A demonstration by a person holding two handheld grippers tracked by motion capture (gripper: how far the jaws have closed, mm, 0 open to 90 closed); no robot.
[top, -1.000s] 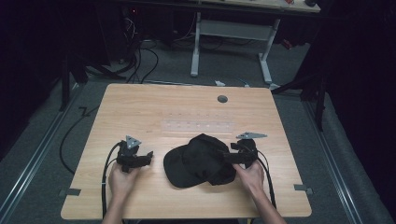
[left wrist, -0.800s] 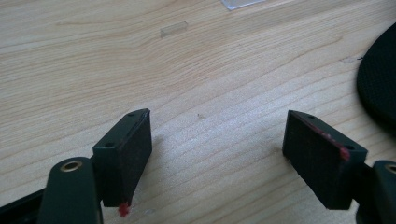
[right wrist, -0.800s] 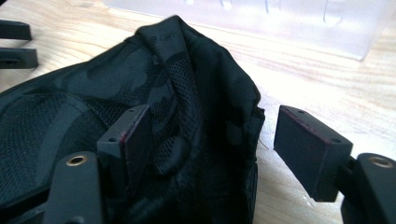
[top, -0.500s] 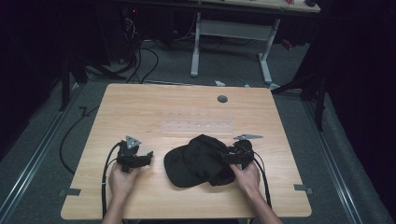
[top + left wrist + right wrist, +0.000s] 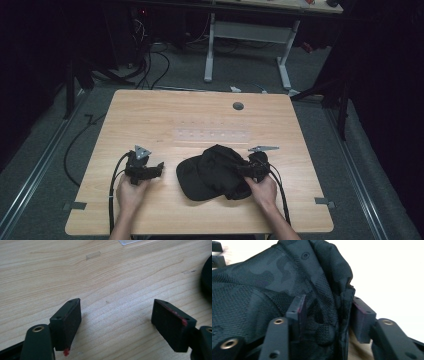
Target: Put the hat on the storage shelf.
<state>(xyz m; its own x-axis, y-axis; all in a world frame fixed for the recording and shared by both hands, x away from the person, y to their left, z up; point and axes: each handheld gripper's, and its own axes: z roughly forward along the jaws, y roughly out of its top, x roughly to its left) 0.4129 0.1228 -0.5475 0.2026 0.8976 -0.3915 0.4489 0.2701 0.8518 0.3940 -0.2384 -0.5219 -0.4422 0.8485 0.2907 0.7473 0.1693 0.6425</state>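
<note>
The table (image 5: 200, 120) carries a black cap (image 5: 215, 172) near its front edge, right of centre, brim toward the left hand. The right gripper (image 5: 248, 171) sits at the cap's right side; its jaws have just been closing, and a fold of cap fabric (image 5: 329, 315) is pinched between the pads. The left gripper (image 5: 152, 170) rests left of the cap, apart from it, jaws wide open over bare wood.
</note>
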